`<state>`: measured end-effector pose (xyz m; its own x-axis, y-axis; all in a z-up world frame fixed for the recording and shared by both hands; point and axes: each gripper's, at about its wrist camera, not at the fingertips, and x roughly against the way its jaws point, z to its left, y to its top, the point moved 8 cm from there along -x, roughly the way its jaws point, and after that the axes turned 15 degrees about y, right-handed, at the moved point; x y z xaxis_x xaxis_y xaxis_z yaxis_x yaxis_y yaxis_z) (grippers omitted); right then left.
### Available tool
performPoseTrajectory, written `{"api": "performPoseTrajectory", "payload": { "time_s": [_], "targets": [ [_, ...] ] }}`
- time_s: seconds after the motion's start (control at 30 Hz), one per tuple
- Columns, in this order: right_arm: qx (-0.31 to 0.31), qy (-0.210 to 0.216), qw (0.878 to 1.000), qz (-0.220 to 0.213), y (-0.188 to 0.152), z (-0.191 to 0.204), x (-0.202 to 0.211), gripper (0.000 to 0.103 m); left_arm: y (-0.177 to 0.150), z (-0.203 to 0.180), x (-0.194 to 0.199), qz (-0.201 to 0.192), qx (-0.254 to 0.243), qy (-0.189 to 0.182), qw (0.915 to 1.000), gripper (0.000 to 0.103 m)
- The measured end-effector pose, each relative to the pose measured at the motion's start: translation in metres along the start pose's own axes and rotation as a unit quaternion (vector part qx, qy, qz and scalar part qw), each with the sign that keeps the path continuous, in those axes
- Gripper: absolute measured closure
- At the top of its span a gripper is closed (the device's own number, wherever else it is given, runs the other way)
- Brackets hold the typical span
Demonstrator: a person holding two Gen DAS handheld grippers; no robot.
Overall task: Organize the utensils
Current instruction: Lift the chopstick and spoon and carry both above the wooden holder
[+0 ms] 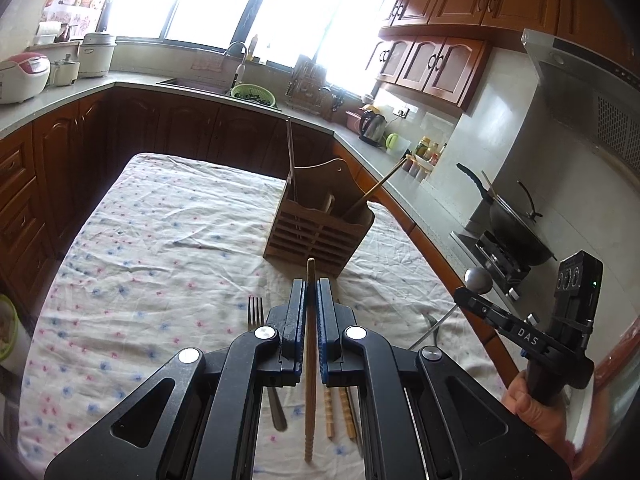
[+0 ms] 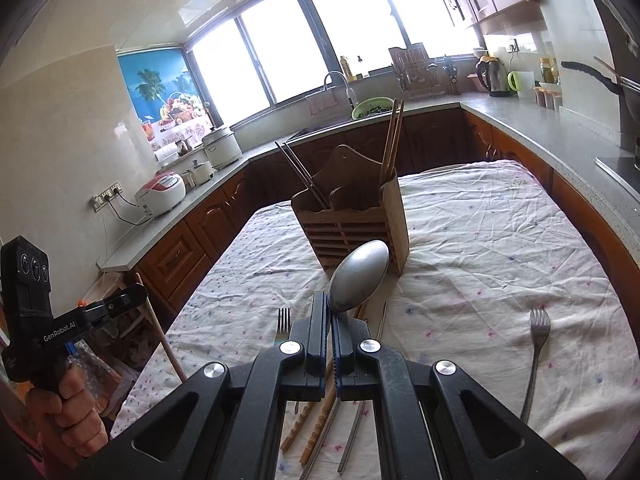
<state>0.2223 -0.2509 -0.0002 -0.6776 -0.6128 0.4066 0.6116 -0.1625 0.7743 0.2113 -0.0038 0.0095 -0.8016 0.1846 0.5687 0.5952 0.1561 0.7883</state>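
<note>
A slatted wooden utensil holder (image 1: 320, 228) (image 2: 352, 224) stands upright on the cloth-covered table, with dark chopsticks (image 2: 302, 174) in one compartment and wooden ones (image 2: 392, 140) in another. My left gripper (image 1: 311, 294) is shut on a wooden chopstick (image 1: 309, 364), lifted above the cloth just short of the holder. My right gripper (image 2: 331, 312) is shut on the handle of a metal spoon (image 2: 360, 276), its bowl raised in front of the holder. In the left wrist view the right gripper (image 1: 470, 296) shows at the right with the spoon (image 1: 478, 278).
Loose on the flowered cloth (image 1: 160, 248) lie a fork (image 1: 256, 314) (image 2: 283, 320), another fork (image 2: 536, 352), wooden chopsticks (image 2: 316, 428) and metal chopsticks (image 2: 354, 436). Kitchen counters, a sink, a stove with a wok (image 1: 516, 220) and a kettle (image 1: 372, 128) surround the table.
</note>
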Motion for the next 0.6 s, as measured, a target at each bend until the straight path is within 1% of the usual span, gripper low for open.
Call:
{"api": "performPoseTrajectory", "payload": {
  "time_s": [0.37, 0.6],
  "targets": [
    [0.01, -0.003, 1.0, -0.029, 0.024, 0.001, 0.004, 0.101, 0.026, 0.001, 0.004, -0.027, 0.009, -0.001, 0.9996, 0.099],
    [0.02, -0.013, 0.998, -0.051, 0.047, -0.005, 0.0, 0.101, 0.062, -0.004, 0.004, -0.058, 0.009, -0.001, 0.9983, 0.099]
  ]
}}
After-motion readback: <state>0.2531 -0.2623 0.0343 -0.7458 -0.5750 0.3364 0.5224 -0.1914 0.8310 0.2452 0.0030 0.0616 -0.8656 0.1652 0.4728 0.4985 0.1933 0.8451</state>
